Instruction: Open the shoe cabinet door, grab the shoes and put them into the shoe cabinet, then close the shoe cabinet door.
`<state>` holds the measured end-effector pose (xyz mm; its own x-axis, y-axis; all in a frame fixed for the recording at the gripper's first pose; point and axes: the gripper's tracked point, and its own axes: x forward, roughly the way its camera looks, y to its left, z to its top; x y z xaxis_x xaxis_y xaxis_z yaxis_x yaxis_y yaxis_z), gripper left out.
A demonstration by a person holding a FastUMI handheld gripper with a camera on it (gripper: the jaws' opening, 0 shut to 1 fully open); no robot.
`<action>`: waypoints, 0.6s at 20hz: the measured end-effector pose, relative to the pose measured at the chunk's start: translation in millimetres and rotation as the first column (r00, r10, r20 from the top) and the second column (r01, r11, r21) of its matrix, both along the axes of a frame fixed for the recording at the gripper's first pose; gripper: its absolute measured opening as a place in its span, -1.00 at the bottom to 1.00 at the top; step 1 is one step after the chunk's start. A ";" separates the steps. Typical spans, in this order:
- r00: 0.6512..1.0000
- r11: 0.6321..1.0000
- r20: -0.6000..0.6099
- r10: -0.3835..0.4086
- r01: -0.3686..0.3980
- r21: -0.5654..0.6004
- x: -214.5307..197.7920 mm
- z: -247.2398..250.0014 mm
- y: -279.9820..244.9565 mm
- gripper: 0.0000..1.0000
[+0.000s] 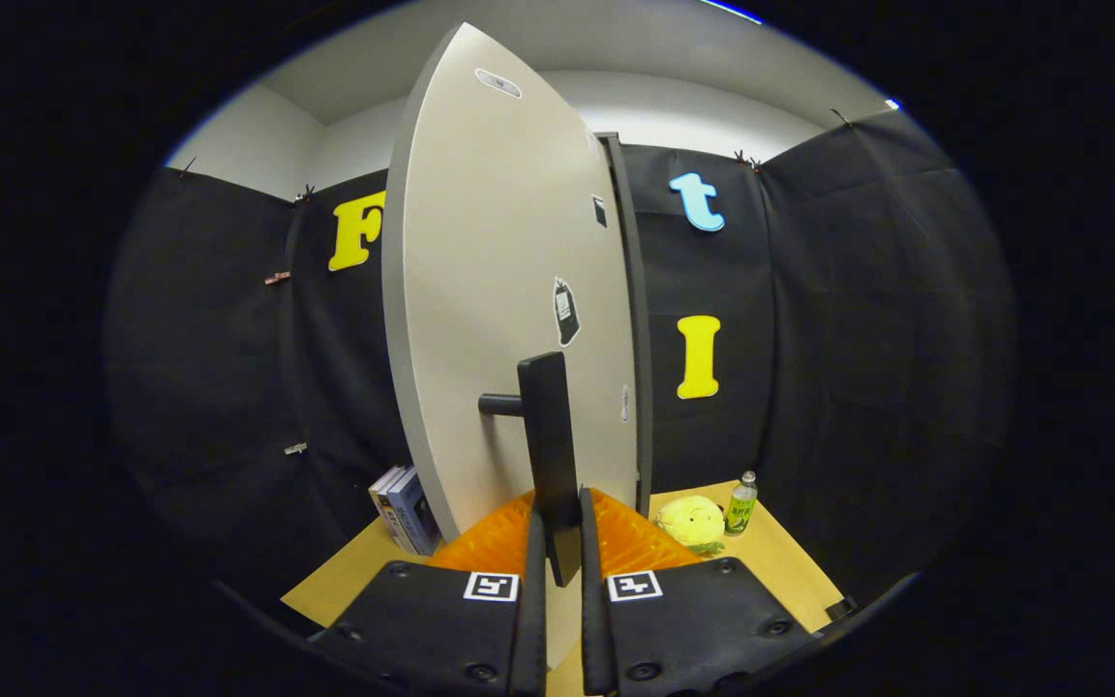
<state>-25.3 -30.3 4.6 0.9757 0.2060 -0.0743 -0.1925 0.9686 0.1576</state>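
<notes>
The shoe cabinet door [499, 319] is a pale grey panel that stands tall just ahead of me, swung so I see its face at a slant. A dark frame edge [637, 319] runs along its right side. A black vertical bar handle [550, 436] sticks out from the door on a short stub. My gripper [557, 532] is shut on the lower end of that handle, with one finger pressed on each side of the bar.
A wooden tabletop [790, 571] lies below. To the left of the door, several books [405, 508] stand upright. To its right sit a yellow plush toy [691, 523] and a small green bottle [740, 503].
</notes>
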 end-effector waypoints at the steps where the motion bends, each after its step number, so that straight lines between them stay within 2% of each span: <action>1: 1.000 1.000 -0.001 0.008 -0.008 -0.018 0.0 -0.6 -7.1 -0.63; 6: 0.999 0.996 0.019 0.034 -0.032 -0.081 -5.9 -0.7 -36.6 -0.62; 12: 0.999 0.999 0.021 -0.033 0.033 -0.030 -2.0 -1.5 -68.1 -0.73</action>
<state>-27.3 -98.4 3.0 0.9833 0.1716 -0.0603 -0.1632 0.9787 0.1244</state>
